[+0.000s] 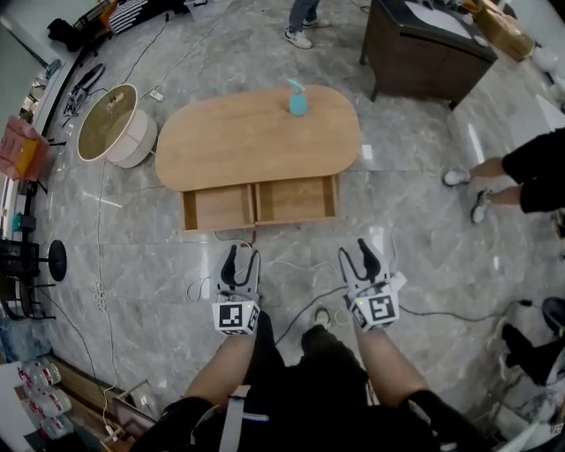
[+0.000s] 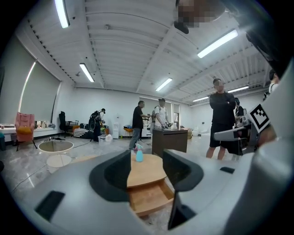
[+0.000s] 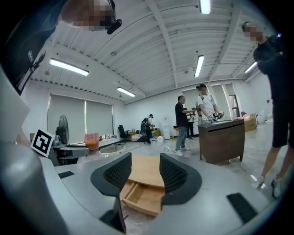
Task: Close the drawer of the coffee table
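An oval wooden coffee table (image 1: 256, 137) stands on the marble floor, with a blue spray bottle (image 1: 298, 99) on its far side. Two drawers are pulled out toward me: the left drawer (image 1: 218, 207) and the right drawer (image 1: 296, 199), both empty inside. My left gripper (image 1: 240, 261) hovers open a short way in front of the left drawer. My right gripper (image 1: 363, 259) is open too, in front of and right of the right drawer. The open drawer (image 2: 147, 196) shows between the left jaws, and the drawer (image 3: 142, 198) also between the right jaws. Neither gripper touches anything.
Cables (image 1: 291, 265) trail over the floor between the grippers and the table. A round white side table (image 1: 115, 126) stands left, a dark cabinet (image 1: 424, 44) at the back right. A person's legs (image 1: 494, 177) are at the right, another person's feet (image 1: 300, 26) beyond the table.
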Demonstrator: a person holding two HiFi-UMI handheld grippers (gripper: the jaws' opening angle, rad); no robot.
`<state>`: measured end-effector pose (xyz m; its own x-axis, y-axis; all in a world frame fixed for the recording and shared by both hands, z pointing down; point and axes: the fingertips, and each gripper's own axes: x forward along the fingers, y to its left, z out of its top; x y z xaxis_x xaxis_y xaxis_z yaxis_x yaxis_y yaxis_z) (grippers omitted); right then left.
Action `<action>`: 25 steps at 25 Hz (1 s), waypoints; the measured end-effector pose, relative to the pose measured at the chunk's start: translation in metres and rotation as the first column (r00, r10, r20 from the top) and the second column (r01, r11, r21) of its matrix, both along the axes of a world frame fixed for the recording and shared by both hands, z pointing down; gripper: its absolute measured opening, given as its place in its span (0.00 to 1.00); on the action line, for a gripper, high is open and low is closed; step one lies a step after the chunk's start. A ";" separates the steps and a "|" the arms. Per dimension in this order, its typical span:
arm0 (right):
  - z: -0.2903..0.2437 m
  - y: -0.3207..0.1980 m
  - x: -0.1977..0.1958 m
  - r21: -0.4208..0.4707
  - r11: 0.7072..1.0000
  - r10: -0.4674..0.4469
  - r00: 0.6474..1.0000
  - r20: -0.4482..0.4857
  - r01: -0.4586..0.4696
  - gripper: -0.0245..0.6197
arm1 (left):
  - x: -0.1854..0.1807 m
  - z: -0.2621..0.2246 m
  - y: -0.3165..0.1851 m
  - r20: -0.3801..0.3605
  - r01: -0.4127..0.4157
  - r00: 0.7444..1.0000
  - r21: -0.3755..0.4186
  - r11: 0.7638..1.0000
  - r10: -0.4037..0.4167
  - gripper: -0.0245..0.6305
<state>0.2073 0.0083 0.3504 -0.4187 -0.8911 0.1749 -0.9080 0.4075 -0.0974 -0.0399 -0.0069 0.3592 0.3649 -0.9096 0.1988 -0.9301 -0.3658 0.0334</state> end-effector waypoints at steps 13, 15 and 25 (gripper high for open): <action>0.181 -0.041 -0.017 -0.137 0.990 0.026 0.999 -0.047 -0.032 0.30 | 0.023 0.164 -0.038 -0.002 -0.104 0.995 -0.076 0.992 0.104 0.34; 0.207 -0.046 -0.017 -0.158 0.987 0.024 0.998 -0.052 -0.032 0.30 | 0.030 0.188 -0.043 -0.015 -0.108 0.994 -0.093 0.990 0.107 0.34; 0.336 -0.063 -0.016 -0.249 0.968 0.004 0.997 -0.082 -0.024 0.30 | 0.047 0.323 -0.063 0.018 -0.153 0.987 -0.178 0.972 0.158 0.34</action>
<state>0.1916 -0.0544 0.6863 -0.3821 -0.8206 0.4249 -0.9224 0.3670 -0.1206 0.0068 -0.0698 0.6825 0.4900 -0.7922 0.3637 -0.8639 -0.4970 0.0815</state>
